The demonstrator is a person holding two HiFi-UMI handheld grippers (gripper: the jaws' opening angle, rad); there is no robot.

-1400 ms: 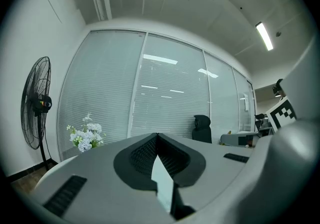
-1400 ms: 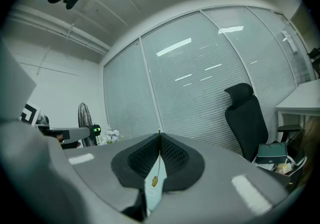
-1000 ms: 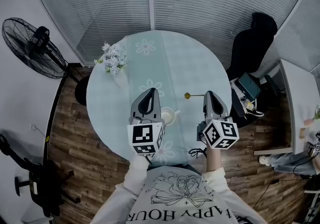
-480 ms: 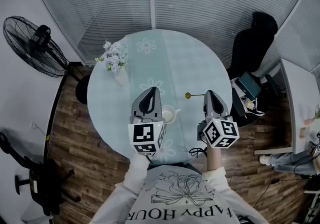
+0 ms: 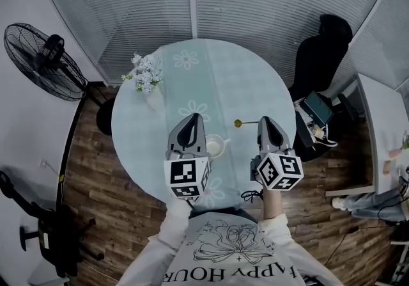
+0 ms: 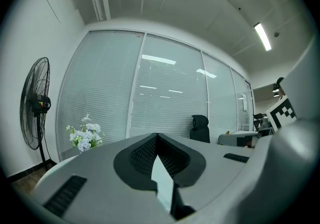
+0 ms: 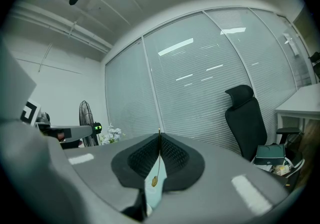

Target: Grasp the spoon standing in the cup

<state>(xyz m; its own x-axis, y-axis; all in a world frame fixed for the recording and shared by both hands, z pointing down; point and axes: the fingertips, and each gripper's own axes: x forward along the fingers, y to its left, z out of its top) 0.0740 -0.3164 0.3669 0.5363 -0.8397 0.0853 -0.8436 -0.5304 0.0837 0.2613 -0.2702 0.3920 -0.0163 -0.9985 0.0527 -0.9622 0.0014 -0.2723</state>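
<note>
In the head view a white cup [image 5: 215, 148] stands on the round pale-green table [image 5: 211, 80], just right of my left gripper [image 5: 192, 116]. A gold spoon [image 5: 238, 123] is out of the cup. It lies level above the table, its bowl pointing left and its thin handle running to the tips of my right gripper [image 5: 263, 119], which is shut on it. The right gripper view shows the spoon [image 7: 154, 180] running from the closed tips of the right gripper [image 7: 159, 133] down between the jaws. In its own view my left gripper [image 6: 157, 135] has its jaws together with nothing seen between them.
A vase of white and blue flowers [image 5: 146, 74] stands at the table's far left edge. A standing fan [image 5: 39, 59] is on the floor to the left. A black office chair [image 5: 323, 48] and a second desk [image 5: 383, 131] are to the right. Glass walls with blinds lie beyond.
My right gripper has shifted slightly left with the spoon still in it. The left gripper and the cup have stayed put.
</note>
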